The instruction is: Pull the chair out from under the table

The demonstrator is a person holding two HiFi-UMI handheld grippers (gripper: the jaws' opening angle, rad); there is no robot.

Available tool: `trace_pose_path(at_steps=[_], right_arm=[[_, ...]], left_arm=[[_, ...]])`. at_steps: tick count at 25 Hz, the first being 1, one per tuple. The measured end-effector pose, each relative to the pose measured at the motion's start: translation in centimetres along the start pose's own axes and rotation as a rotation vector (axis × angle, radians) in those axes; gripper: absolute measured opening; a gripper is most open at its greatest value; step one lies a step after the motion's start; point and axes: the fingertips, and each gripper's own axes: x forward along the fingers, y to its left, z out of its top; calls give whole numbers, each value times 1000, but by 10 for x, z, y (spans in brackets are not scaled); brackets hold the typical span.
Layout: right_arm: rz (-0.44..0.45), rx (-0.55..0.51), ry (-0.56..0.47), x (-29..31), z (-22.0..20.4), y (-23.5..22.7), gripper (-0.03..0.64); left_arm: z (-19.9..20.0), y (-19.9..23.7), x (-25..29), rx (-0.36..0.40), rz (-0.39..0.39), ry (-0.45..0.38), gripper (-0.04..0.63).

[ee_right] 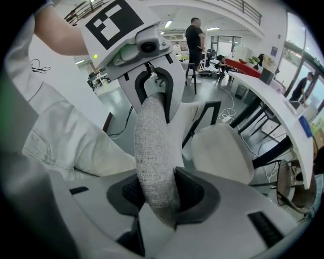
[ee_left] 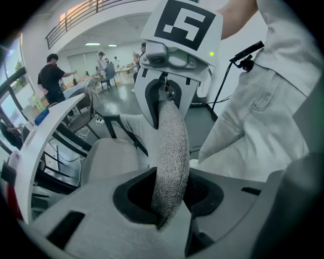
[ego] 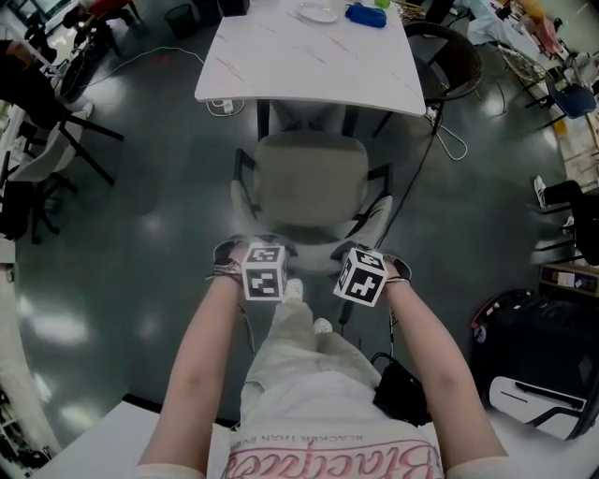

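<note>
A chair with a pale grey seat (ego: 314, 182) stands in front of me, its front under the near edge of the white table (ego: 309, 65). My left gripper (ego: 241, 249) and right gripper (ego: 376, 253) both point steeply down onto the top of its backrest. In the left gripper view the woven grey backrest rim (ee_left: 171, 146) runs between the jaws of the left gripper (ee_left: 169, 195), and the dark pads press on it. In the right gripper view the same rim (ee_right: 152, 146) is clamped by the right gripper (ee_right: 159, 195). Each view shows the other gripper further along the rim.
A white plate (ego: 318, 11) and a blue object (ego: 365, 15) lie on the table's far end. A dark round chair (ego: 449, 56) stands right of the table, black chair frames (ego: 56, 140) to the left. A cable (ego: 440, 140) crosses the floor; a black bag (ego: 533, 327) sits at lower right.
</note>
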Motion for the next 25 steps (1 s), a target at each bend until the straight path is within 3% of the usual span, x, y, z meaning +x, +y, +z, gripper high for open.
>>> trace_pose_path(at_steps=[16,20,25], right_arm=[[32,-11,0,-1,-27,100,128],[-4,-9,-33,-3,-29,109,146],[-57,11,-103,-16,-29,114,164]], left_arm=[[16,-102,12,-18,-4,36,116],[19,-111,13,-41,50,39,122],[26,-116,0,-125,116,-8,151]])
